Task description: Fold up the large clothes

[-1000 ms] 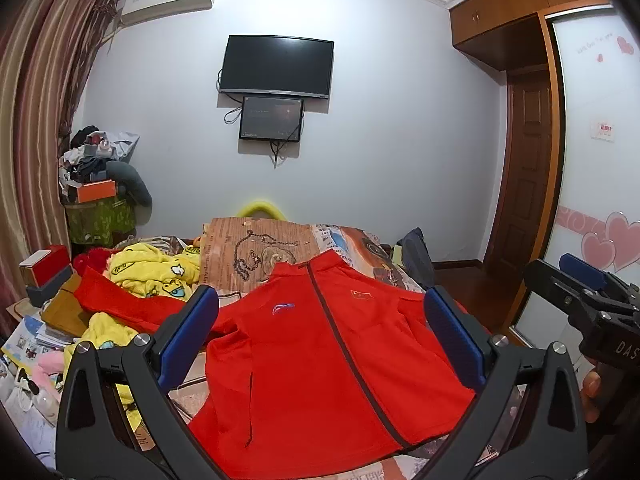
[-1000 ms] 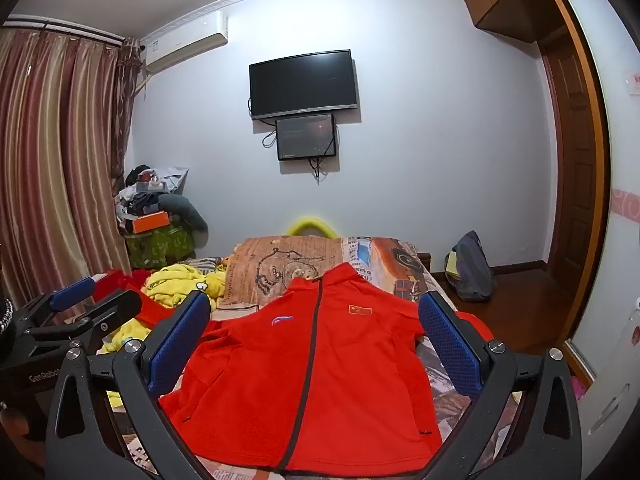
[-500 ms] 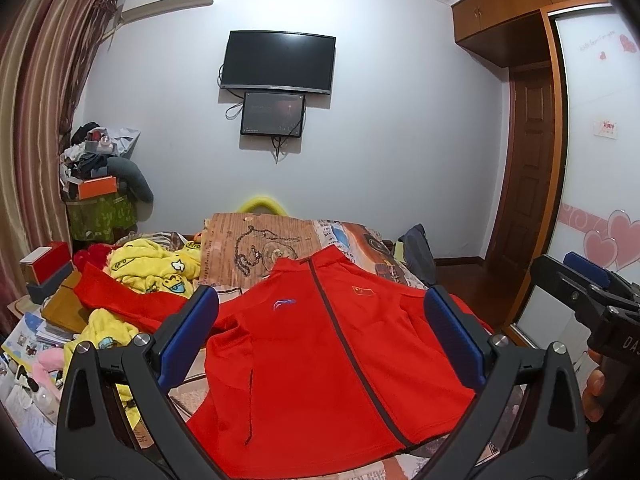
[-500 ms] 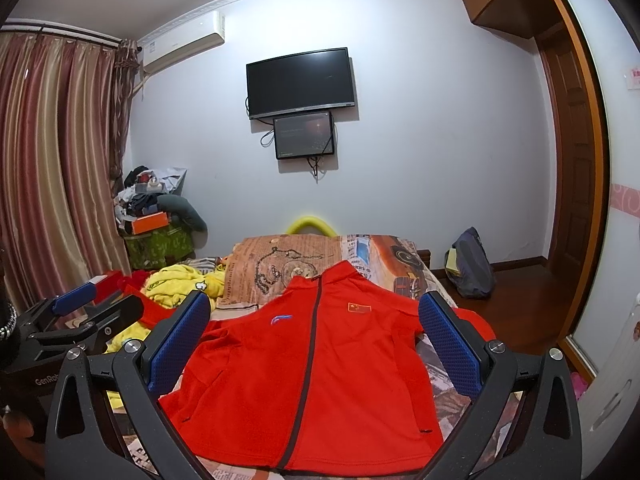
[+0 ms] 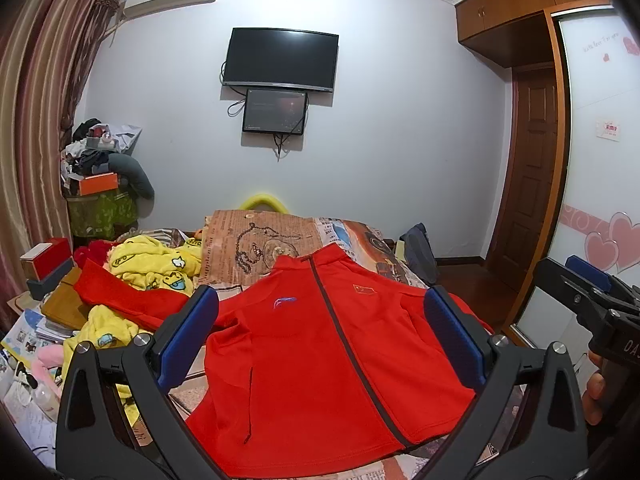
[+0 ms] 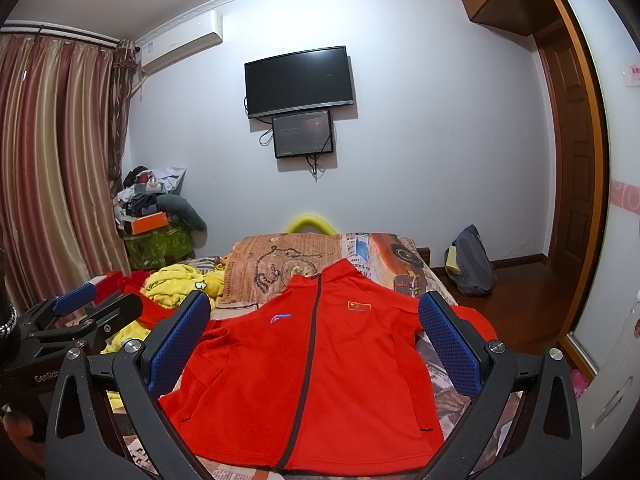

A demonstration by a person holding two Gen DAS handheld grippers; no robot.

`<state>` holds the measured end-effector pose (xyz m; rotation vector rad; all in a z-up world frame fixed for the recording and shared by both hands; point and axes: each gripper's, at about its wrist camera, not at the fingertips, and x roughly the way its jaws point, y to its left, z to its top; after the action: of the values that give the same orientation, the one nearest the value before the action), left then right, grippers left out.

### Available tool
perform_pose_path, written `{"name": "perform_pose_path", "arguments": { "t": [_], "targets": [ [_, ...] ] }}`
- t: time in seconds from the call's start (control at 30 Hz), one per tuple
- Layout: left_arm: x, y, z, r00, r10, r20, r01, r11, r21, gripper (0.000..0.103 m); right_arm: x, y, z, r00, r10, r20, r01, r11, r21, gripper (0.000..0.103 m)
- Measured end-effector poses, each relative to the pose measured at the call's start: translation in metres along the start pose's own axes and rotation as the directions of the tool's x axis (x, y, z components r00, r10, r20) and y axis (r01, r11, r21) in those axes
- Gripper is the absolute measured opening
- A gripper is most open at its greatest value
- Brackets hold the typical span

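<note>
On the bed [image 5: 260, 240] lies a red jacket [image 5: 320, 360], flat; both grippers' fingers [image 5: 188, 336] spread wide, empty

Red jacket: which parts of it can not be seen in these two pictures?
- Red jacket hem, left wrist view: cut off by the bottom edge and the left hand-held gripper.
- Its right sleeve, right wrist view: mostly behind the right hand-held gripper finger.
- Its back: face down on the bed.
</note>
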<state>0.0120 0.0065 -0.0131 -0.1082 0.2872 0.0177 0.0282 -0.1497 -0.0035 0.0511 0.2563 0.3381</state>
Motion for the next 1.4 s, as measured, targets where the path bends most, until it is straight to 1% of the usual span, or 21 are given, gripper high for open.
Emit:
{"name": "perform_pose_path", "arguments": {
  "t": [0.67,0.9,1.23,1.33,1.4],
  "targets": [
    [0.001,-0.003,0.001,1.0,0.003,0.001,-0.003,1.0,0.0,0.103,0.001,-0.001,-0.004,1.0,-0.001,-0.003,0.001,1.0,0.0,0.103],
    [0.002,-0.002,0.001,1.0,0.004,-0.006,-0.004,1.0,-0.001,0.103,0.005,0.0,-0.006,1.0,-0.005,-0.016,0.005,1.0,-0.004,0.103],
    [0.019,0.013,0.007,1.0,0.012,-0.022,-0.013,1.0,-0.015,0.103,0.022,-0.001,-0.004,0.998,-0.017,-0.054,0.017,1.0,-0.01,0.103],
    [0.028,0.023,0.011,0.999,0.027,-0.029,-0.027,0.999,-0.022,0.103,0.032,0.0,-0.003,0.998,-0.016,-0.069,0.015,1.0,-0.02,0.103],
    [0.036,0.036,0.016,0.999,0.05,-0.021,-0.051,0.998,-0.045,0.103,0.041,0.0,-0.002,0.997,-0.018,-0.078,0.015,0.999,-0.03,0.103]
  ]
}}
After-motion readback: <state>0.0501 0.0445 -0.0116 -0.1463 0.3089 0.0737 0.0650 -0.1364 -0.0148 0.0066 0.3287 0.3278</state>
